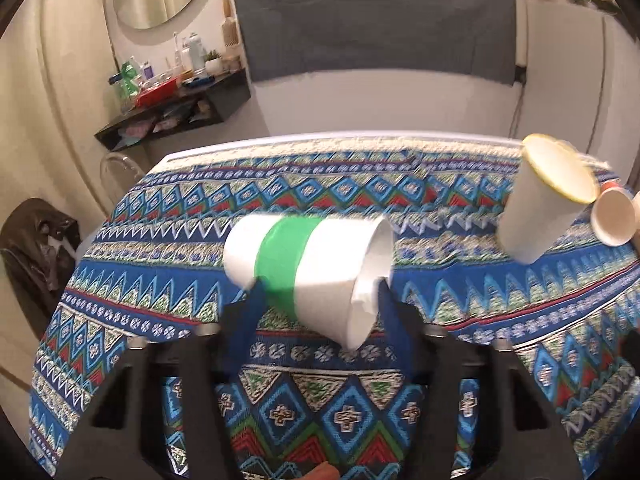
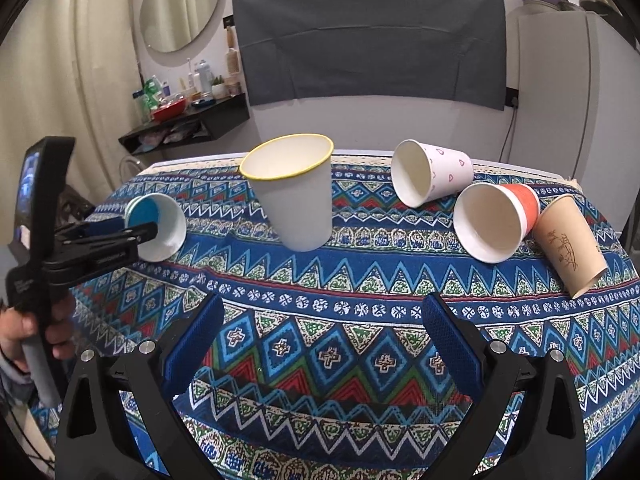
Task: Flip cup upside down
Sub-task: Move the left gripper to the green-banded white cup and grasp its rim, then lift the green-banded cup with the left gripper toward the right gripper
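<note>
Mid-flip: the left gripper (image 1: 320, 292), jaws clamped on a white paper cup with a green band (image 1: 308, 268), holds it sideways above the patterned counter (image 1: 460, 304). Next likely: rotate rim-down, lower. Right gripper (image 2: 320, 340) jaws apart, empty.

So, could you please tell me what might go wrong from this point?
The left gripper pinches the green-banded cup sideways, one of the fingers at its dented rim; the paper could crumple or slip mid-turn. The yellow-rimmed cup stands nearby and might get knocked.
</note>
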